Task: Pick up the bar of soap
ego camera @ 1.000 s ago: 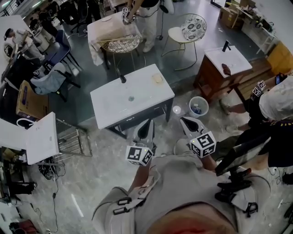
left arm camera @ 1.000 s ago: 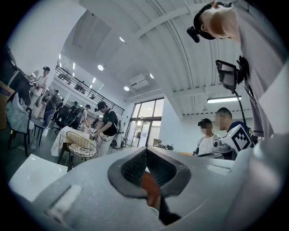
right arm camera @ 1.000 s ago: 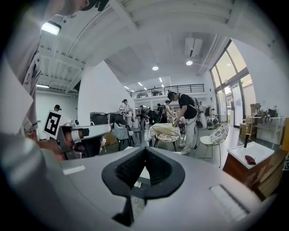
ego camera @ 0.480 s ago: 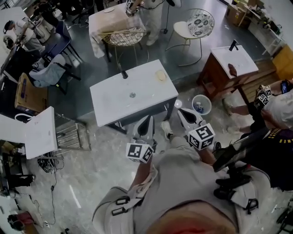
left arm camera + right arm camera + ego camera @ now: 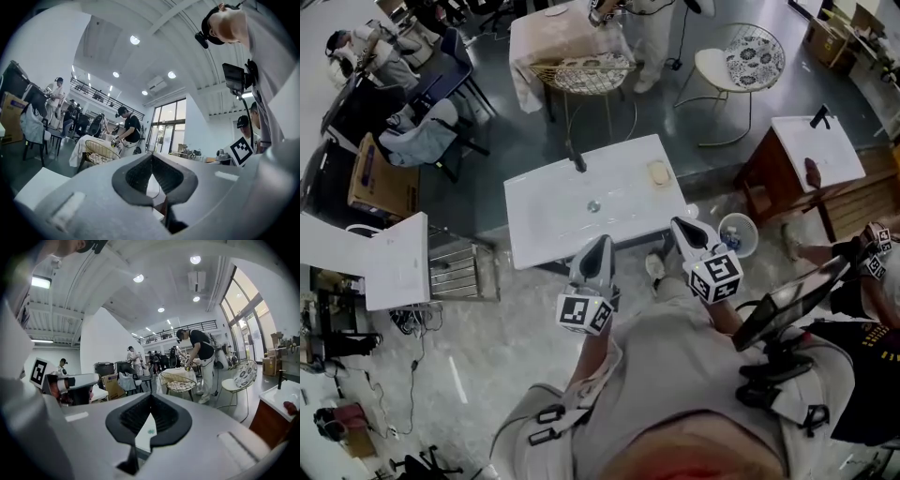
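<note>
On the far right corner of the white counter (image 5: 544,220): the bar of soap (image 5: 659,172), untouched, both grippers shut and empty.

From the person's side the soap sits ahead of the right gripper (image 5: 679,225) and a touch to its left, across the counter's depth. That makes it clearly nearer than the left gripper (image 5: 602,243), which hangs at the near edge around the middle. Each gripper's own view shows its dark ribbed pads meeting with nothing between them, so whichever one goes will have to open up first, I'd guess. The soap looks like a pale cream, rounded-off block lying flat on a smooth glossy top, too small to call its long axis. A black faucet (image 5: 577,161) stands at the back edge, well left of it.
</note>
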A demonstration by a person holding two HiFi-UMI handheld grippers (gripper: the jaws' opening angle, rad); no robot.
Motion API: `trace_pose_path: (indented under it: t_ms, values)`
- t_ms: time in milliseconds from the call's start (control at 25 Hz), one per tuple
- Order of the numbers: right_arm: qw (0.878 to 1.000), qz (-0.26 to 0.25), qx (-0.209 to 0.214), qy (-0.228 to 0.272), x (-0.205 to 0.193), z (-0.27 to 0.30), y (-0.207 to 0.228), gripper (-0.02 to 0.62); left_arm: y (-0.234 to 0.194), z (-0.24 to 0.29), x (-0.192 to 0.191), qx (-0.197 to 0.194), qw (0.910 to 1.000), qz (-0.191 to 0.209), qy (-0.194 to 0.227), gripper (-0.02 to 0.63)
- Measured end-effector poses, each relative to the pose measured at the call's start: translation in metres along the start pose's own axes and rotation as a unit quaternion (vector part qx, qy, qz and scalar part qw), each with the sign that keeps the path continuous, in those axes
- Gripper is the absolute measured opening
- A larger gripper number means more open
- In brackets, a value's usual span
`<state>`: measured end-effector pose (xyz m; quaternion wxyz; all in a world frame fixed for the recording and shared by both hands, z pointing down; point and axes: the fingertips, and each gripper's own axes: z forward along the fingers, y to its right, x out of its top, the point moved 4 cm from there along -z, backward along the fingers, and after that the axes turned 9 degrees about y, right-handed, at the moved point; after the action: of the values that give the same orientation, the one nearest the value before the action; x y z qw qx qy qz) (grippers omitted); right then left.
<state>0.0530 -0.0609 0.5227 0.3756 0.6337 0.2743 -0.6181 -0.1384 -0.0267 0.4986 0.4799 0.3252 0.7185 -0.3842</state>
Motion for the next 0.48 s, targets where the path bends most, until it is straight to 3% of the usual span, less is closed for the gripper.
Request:
trace_pose_path:
  t_ms: [480]
  values:
    - [0.999,0.014,0.032,0.003,0.012,0.120,0.098,0.002,-0.067,0.103,-0.006,0.071,0.9974,0.012,-0.006,-0.008]
